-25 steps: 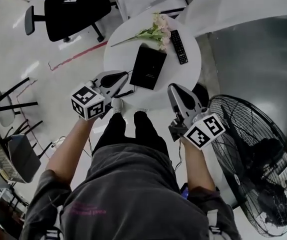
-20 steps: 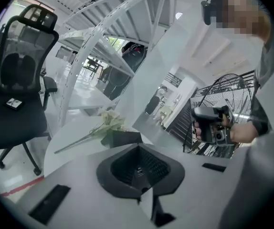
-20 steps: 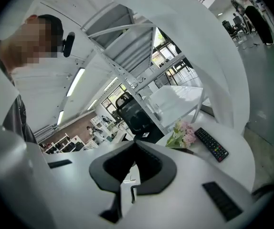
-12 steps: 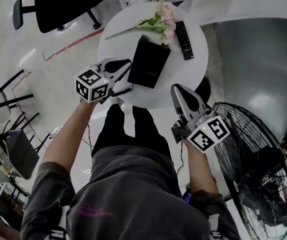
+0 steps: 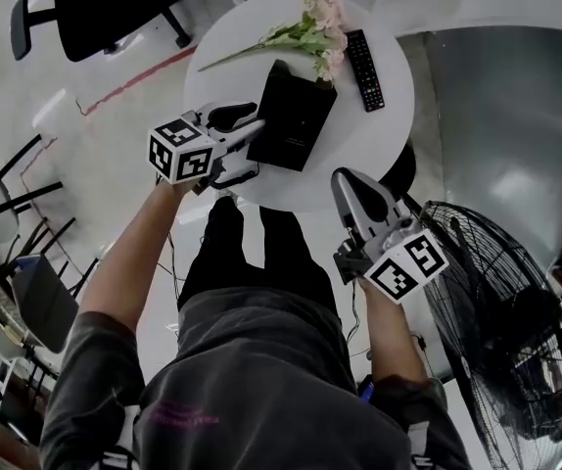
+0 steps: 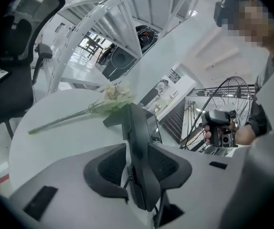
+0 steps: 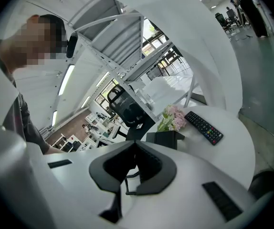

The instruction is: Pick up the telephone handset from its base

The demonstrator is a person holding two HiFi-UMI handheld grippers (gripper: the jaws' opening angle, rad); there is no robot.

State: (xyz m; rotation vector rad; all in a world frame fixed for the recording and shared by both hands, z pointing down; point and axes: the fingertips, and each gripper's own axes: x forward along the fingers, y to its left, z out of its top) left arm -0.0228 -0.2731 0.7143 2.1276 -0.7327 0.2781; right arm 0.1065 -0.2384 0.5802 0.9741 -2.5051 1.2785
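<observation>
A black telephone [image 5: 296, 116] with its handset lies on the round white table [image 5: 379, 135]. My left gripper [image 5: 252, 148] is at the phone's near left edge. Its jaws have just been opening, and the left gripper view shows the dark handset edge [image 6: 134, 123] standing between the parted pads [image 6: 106, 168] of the left gripper [image 6: 136, 149]. A sliver of white shows beside the left pad, so no grip is seen. My right gripper [image 5: 350, 179] hangs shut and empty off the table's near right rim. In its own view the right gripper [image 7: 136, 144] faces the phone [image 7: 164, 138] from a distance.
Pink flowers [image 5: 305, 37] and a black remote [image 5: 364, 69] lie behind the phone. A large floor fan [image 5: 501, 331] stands at the right, close to my right arm. A black office chair [image 5: 115, 8] is beyond the table at the upper left.
My left gripper has moved forward to the phone's left edge, and its jaws have gone from shut to wide apart. The right gripper has shifted only slightly.
</observation>
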